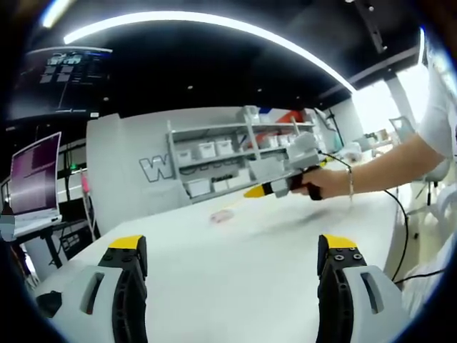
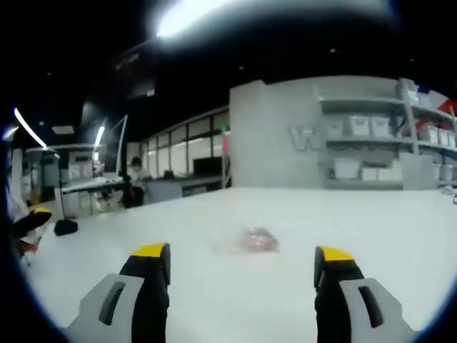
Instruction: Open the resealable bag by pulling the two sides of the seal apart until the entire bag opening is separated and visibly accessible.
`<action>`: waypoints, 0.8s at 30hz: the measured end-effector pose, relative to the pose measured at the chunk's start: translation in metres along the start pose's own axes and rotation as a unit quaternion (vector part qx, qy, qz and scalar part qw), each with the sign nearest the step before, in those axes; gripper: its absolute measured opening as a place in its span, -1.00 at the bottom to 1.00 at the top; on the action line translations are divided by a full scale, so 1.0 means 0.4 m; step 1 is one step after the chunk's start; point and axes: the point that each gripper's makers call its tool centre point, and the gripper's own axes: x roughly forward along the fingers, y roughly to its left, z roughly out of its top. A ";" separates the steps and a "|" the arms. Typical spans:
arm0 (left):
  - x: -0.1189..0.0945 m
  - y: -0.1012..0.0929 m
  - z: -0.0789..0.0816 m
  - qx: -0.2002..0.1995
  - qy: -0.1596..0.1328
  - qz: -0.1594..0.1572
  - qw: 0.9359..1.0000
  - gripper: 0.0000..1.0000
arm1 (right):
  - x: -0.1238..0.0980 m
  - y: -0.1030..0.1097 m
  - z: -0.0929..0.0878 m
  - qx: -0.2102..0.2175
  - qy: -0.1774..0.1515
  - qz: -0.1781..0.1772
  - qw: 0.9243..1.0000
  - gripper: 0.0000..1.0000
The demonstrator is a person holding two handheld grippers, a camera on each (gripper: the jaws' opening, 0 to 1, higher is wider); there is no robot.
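Left claw [image 1: 232, 257] open, yellow-tipped jaws wide apart above the plain white bench [image 1: 235, 286], gripping nothing. Small pinkish resealable bag [image 1: 223, 215] lies flat at centre frame in the left gripper view, well beyond the jaws. Right claw [image 2: 241, 266] likewise open and empty; the bag [image 2: 255, 241] sits blurred at centre of the right gripper view, just ahead between its jaws. In the left gripper view, right of centre, the right claw [image 1: 251, 191] is held by a person's hand [image 1: 325, 183].

A wide white bench [image 1: 235, 264] runs back to a grey wall with a large letter W [image 1: 151, 168]. Beside the letter stands a shelf rack [image 1: 214, 161] holding pale bins [image 2: 346, 168] — two rows of them. A monitor [image 1: 33, 175] glows at the bench's far left edge.
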 end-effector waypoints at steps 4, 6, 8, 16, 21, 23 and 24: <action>-0.001 -0.004 -0.002 0.000 0.001 0.000 1.000 0.95 | -0.014 0.005 0.001 0.001 -0.003 0.003 1.000 0.67; -0.001 -0.005 -0.006 -0.001 0.002 -0.001 1.000 0.95 | -0.017 0.007 0.002 0.001 -0.004 0.004 1.000 0.67; -0.001 -0.006 -0.012 -0.003 0.004 0.000 1.000 0.95 | -0.020 0.011 0.002 0.001 -0.006 0.006 1.000 0.67; -0.001 -0.005 -0.017 -0.005 0.005 0.002 1.000 0.94 | -0.038 0.020 -0.001 0.007 -0.010 0.010 1.000 0.66; -0.001 -0.002 -0.018 -0.006 0.005 0.003 1.000 0.94 | -0.060 0.029 0.008 0.005 -0.017 0.012 1.000 0.66; 0.000 -0.002 -0.020 -0.007 0.006 0.004 1.000 0.94 | -0.066 0.031 0.009 0.004 -0.018 0.012 1.000 0.65; 0.000 -0.002 -0.021 -0.008 0.006 0.004 1.000 0.94 | -0.069 0.033 0.009 0.004 -0.019 0.013 1.000 0.65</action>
